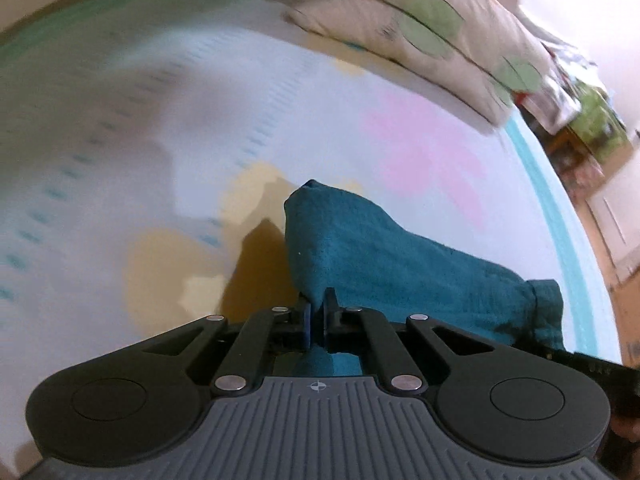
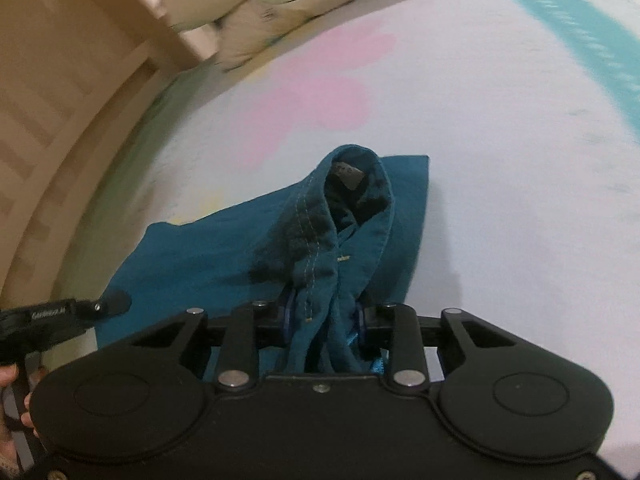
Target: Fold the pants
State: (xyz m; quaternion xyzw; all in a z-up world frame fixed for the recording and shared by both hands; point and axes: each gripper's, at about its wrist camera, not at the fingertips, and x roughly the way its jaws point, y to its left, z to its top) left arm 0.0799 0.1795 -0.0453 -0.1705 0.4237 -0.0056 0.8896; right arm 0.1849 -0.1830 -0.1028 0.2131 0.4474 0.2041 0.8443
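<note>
The teal pants (image 1: 380, 256) lie partly folded on a white bedsheet (image 1: 120, 128) with pink and yellow flower prints. My left gripper (image 1: 317, 312) is shut on a raised edge of the pants, lifting it off the bed. In the right wrist view my right gripper (image 2: 324, 314) is shut on the bunched waistband end of the pants (image 2: 320, 236), with a dark lining and a small label showing in the opening. The left gripper's body (image 2: 60, 312) shows at the left edge of that view.
Two cream pillows with green patches (image 1: 432, 28) lie at the head of the bed, also in the right wrist view (image 2: 256, 0). A teal band (image 2: 580, 28) runs along the sheet's edge. A wooden bed frame (image 2: 60, 112) curves on the left. Cluttered shelves (image 1: 580, 112) stand beyond the bed.
</note>
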